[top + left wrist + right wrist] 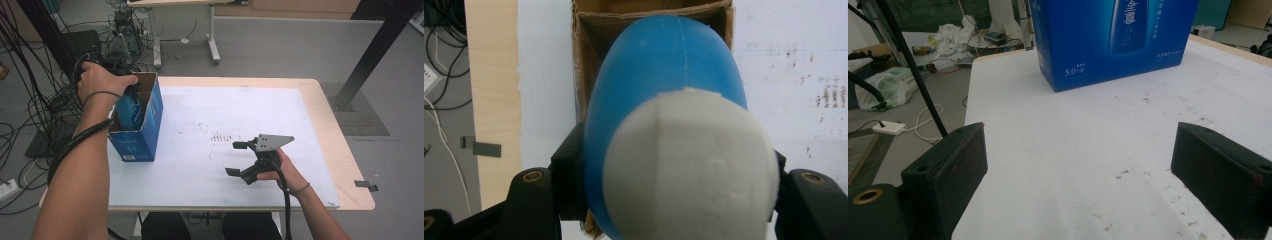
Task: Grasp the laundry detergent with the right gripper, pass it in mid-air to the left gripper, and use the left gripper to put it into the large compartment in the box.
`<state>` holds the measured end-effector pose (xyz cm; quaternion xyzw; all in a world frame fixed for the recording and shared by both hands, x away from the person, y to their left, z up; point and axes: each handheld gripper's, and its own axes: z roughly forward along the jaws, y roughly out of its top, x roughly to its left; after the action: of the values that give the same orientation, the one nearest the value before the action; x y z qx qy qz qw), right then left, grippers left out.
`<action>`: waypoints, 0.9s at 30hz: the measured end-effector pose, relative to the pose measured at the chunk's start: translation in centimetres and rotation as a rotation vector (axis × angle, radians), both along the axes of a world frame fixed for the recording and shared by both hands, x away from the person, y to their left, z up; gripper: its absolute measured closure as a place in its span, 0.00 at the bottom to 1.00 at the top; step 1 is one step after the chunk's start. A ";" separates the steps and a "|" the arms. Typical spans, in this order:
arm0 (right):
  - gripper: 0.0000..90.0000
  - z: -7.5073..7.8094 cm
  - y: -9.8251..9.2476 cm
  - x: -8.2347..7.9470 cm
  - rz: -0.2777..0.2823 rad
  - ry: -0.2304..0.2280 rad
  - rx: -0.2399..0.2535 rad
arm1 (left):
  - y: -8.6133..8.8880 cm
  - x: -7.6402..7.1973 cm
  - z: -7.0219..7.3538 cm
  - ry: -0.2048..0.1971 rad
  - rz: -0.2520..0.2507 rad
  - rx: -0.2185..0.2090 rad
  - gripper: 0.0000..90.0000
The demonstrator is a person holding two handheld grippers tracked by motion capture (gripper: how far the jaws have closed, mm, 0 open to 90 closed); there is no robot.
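Now L gripper (674, 200) clamped on blue bottle (664, 75) over box (145, 125); R gripper (1078, 165) wide, empty.

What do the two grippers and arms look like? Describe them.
Both grippers are black with blocky jaws. The right gripper carries a grey three-cornered plate with small holes and trails a black cable. Both forearms are bare, with a thin dark band on each wrist.

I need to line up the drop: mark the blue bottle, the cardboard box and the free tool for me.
blue bottle (659, 65), left gripper view, on its blue body above the white cap.
cardboard box (145, 135), high view, on its blue outer side wall.
right tool (242, 159), high view, midway between its open jaw tips.
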<state>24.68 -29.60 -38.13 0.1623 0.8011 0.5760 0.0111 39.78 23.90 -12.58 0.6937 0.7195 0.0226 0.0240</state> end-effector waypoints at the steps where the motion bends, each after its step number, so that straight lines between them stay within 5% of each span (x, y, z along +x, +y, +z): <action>1: 0.09 0.0 0.0 0.0 -0.002 0.000 -0.001 | 0.0 -0.1 -0.1 -0.005 0.000 0.003 0.42; 27: 0.09 -0.2 0.0 0.0 0.000 0.006 0.000 | 0.1 -0.5 -4.4 0.008 0.018 -0.014 0.42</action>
<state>24.69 -29.56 -38.30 0.1638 0.8011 0.5756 0.0086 39.30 23.99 -16.94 0.6873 0.7258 0.0151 0.0260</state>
